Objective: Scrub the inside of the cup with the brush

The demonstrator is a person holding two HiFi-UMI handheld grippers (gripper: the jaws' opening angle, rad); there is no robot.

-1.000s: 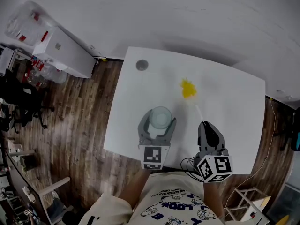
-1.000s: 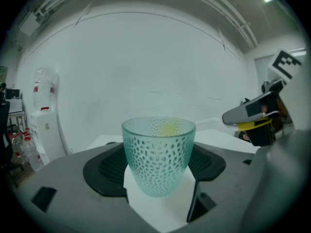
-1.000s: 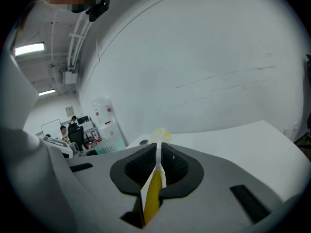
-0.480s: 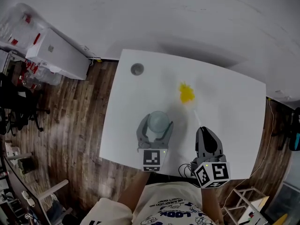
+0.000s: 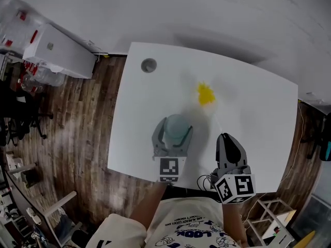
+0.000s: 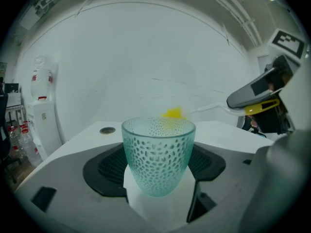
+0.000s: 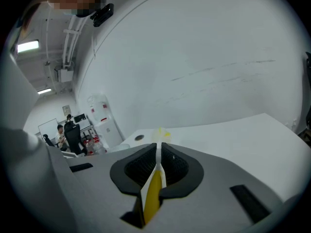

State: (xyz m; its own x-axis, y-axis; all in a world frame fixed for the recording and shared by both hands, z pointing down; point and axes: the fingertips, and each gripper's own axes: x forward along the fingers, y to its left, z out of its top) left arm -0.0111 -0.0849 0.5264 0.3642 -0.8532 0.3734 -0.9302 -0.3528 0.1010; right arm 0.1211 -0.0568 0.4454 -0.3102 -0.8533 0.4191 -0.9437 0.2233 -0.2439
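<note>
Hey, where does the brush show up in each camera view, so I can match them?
Head view: brush right of centre, yellow head beyond the cup, handle running back into the right tool.
Left gripper view: yellow head just behind the cup rim, centre.
Right gripper view: handle clamped between the jaws, bottom centre.
Shared landmark: the round table grommet.
</note>
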